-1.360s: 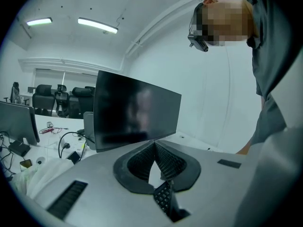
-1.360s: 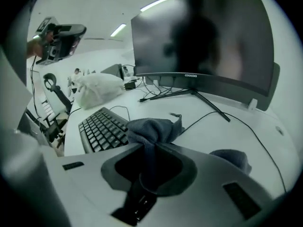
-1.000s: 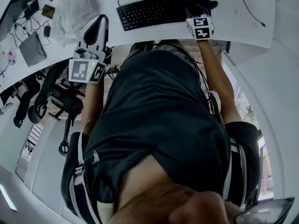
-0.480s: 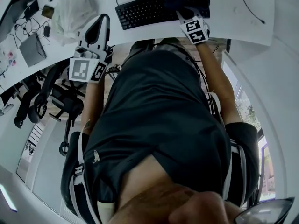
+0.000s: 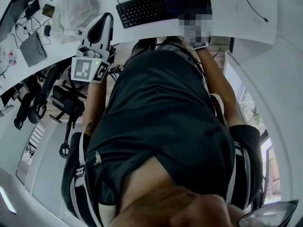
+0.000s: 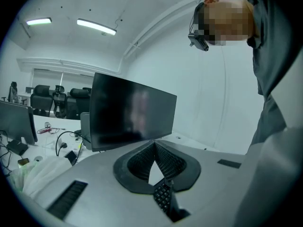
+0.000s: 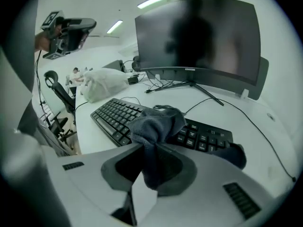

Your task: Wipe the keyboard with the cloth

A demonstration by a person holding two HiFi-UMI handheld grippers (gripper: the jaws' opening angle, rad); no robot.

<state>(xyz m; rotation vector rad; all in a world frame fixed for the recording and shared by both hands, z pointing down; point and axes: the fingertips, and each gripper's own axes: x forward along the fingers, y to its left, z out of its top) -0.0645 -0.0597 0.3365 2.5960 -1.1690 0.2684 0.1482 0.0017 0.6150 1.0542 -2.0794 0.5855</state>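
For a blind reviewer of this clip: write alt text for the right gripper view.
The right claw is shut on a dark grey cloth, whose bunched end rests on a black keyboard on a white desk. A dark curved monitor stands behind, and a white plastic bag lies at the left.

The left gripper [image 6: 154, 145] had its jaws closed tip to tip, nothing between; behind stood a dark monitor [image 6: 129, 119], office chairs [image 6: 57, 97] far left.
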